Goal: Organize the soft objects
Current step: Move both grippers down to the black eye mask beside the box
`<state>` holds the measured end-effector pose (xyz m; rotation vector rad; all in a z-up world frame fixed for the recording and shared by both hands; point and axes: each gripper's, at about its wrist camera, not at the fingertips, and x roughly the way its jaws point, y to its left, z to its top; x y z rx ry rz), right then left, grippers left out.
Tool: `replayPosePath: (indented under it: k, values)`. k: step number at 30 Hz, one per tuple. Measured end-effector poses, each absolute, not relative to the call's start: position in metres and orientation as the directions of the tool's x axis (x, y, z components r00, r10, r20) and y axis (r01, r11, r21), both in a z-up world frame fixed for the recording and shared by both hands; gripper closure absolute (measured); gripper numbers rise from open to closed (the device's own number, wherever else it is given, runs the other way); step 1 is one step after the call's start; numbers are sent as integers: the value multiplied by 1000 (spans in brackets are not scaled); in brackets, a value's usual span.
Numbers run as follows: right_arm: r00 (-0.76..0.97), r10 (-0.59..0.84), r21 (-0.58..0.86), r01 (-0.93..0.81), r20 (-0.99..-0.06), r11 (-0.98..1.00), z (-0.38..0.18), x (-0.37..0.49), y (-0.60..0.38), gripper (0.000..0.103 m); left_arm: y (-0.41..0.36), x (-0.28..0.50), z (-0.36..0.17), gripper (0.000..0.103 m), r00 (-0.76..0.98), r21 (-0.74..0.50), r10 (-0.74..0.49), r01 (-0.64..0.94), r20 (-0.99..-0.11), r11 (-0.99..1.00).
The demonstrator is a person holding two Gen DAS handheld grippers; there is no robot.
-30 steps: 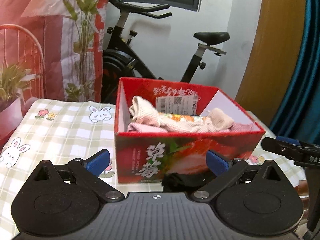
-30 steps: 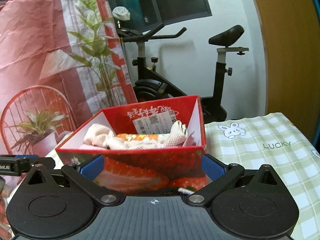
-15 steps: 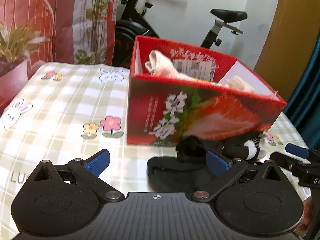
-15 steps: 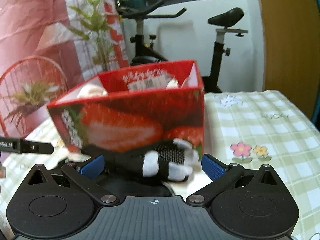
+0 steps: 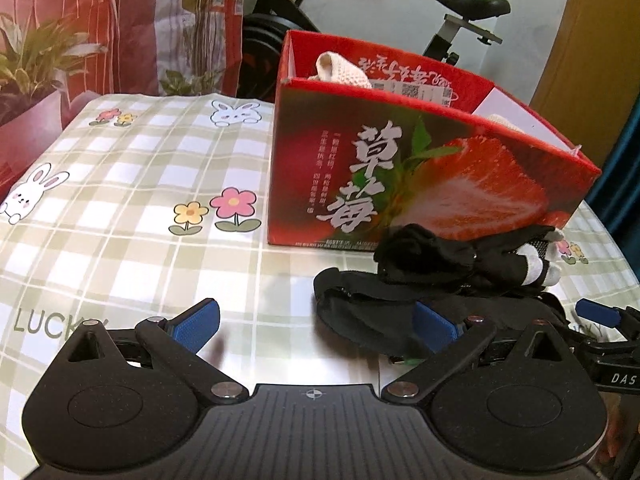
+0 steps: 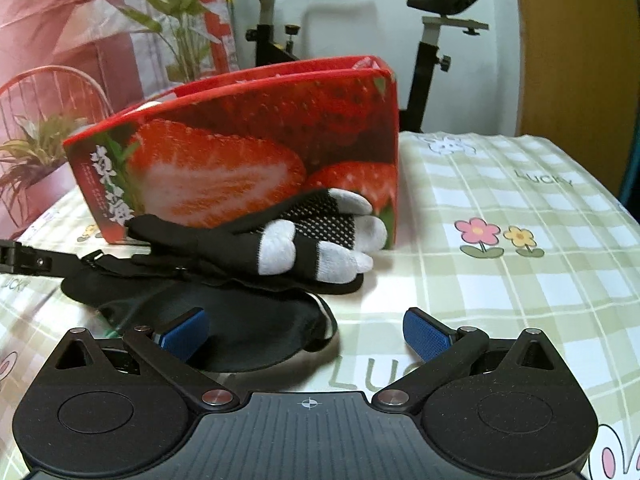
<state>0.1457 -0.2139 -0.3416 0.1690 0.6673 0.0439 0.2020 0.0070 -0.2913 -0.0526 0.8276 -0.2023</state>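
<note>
A red strawberry-print box stands on the checked tablecloth and holds cream and pink cloth items. In front of it lies a heap of black soft things: a black glove with grey fingertips on top of a black eye mask. The heap also shows in the left wrist view. My left gripper is open, low over the table, its right finger at the heap's edge. My right gripper is open, low, its left finger over the mask.
An exercise bike stands behind the table. Potted plants and a red-and-white curtain are at the left. A wooden door is at the right. The box sits near mid-table.
Both grippers have dropped from above box height down to table level in front of the box. The black heap, earlier mostly hidden below, now lies right before both grippers.
</note>
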Motion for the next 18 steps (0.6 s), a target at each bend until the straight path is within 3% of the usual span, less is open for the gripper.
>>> replayPosePath:
  k: [18]
  values:
    - [763, 38, 85, 23, -646, 996, -350, 153, -202, 0, -3, 207, -318, 0, 646, -91, -174, 160, -743, 983]
